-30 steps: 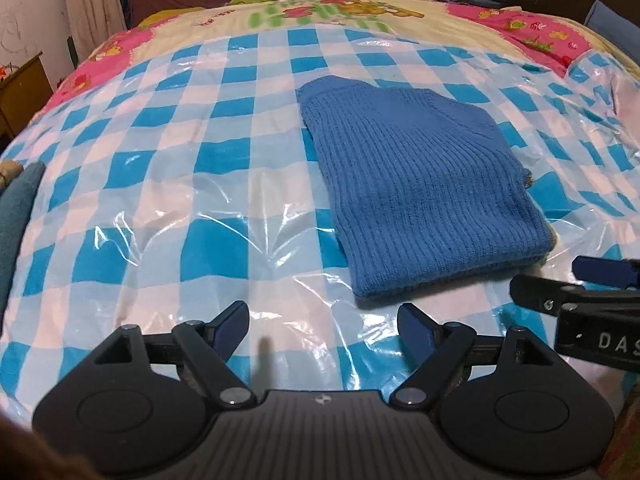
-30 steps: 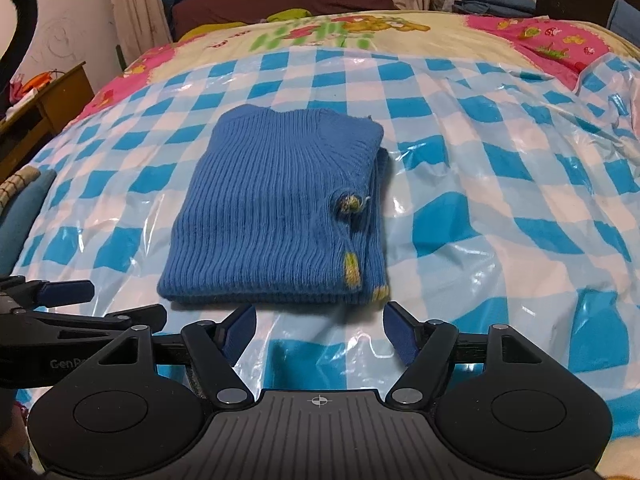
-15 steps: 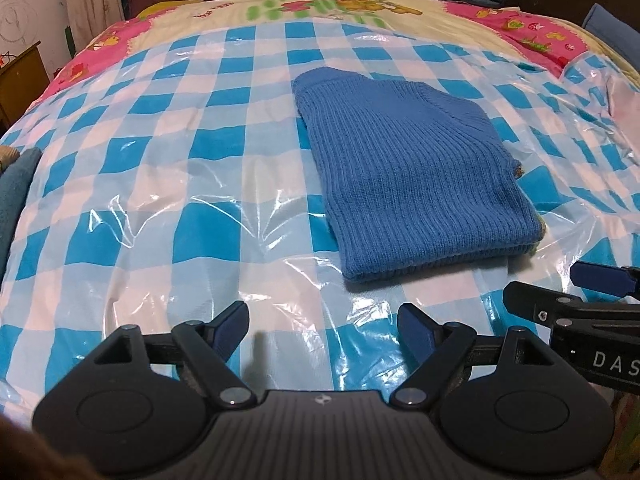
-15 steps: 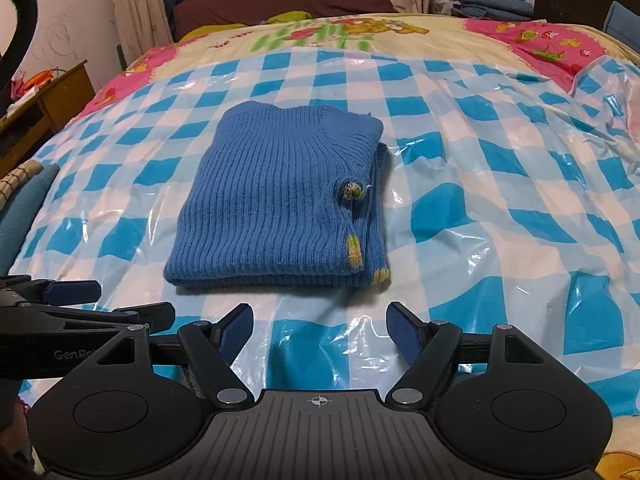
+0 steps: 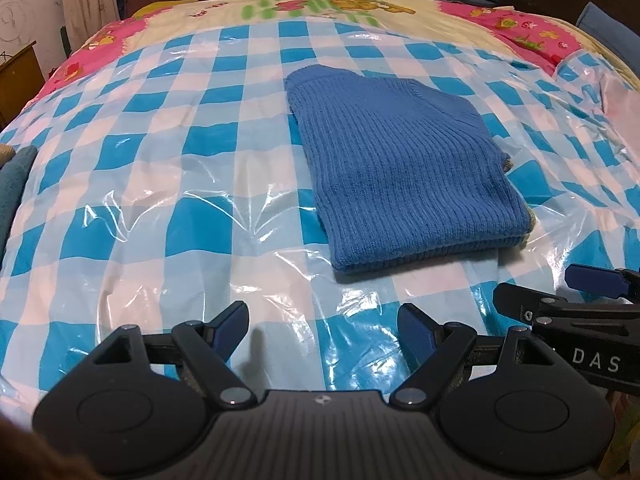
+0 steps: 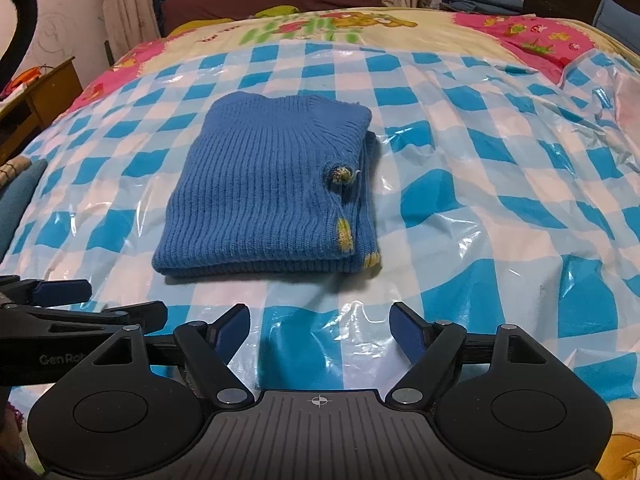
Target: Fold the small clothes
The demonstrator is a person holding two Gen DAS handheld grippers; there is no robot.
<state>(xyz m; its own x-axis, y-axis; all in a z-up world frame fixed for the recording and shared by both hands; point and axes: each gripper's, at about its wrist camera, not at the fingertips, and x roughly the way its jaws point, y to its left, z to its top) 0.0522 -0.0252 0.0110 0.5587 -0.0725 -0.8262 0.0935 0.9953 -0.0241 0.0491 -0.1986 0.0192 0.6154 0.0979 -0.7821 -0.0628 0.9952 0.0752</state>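
Observation:
A blue ribbed knit sweater lies folded into a flat rectangle on the plastic-covered bed, with small yellow trim showing at its right edge. My left gripper hovers open near the bed's front edge, short of the sweater's near left corner, with nothing between its fingers. My right gripper is just in front of the sweater's near edge; its jaws are opening and hold nothing. Each gripper shows at the side of the other's view.
A blue-and-white checked sheet under clear crinkled plastic covers the bed. A cartoon quilt lies beyond it. A wooden bedside table stands at the left, folded cloth at the left edge, a headboard at the back.
Both grippers have drawn back a little from the sweater, which now lies farther off in both views. The right gripper's jaws have spread slightly wider.

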